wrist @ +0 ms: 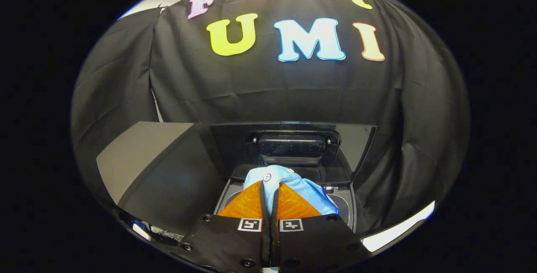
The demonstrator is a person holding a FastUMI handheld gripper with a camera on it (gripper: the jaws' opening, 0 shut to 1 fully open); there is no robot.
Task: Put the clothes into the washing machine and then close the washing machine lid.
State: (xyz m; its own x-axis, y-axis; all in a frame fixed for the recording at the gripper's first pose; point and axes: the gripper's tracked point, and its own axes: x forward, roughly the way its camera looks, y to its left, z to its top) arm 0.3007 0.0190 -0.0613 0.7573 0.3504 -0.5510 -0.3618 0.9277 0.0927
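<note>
**Claw Clamped on Shirt Above the Open Washing Machine**

We recorded the claw (269,189) with its two fingers (247,204) drawn nearly together, leaving only a narrow slit between them. Both fingers pressed on a fold of the light blue shirt (312,195), so we logged the claw as clamped on the garment.

We located the shirt as follows:
- It bunched up between the fingers and just ahead of their tips.
- It spilled over to the right of the right finger.
- A small white button (267,177) showed on the cloth just beyond the fingertips.

We observed the washing machine (346,206) directly below and ahead of the claw. Its top opening (343,204) lay under the shirt. We could not tell whether the cloth touched the rim. The washing machine lid (356,143) stood raised and upright behind the opening, with a dark ribbed handle part (291,146) at its middle, beyond the shirt.

We noted a grey slanted panel (147,155) to the left of the machine. The black cloth wall (268,92) of the booth hung behind the lid.
</note>
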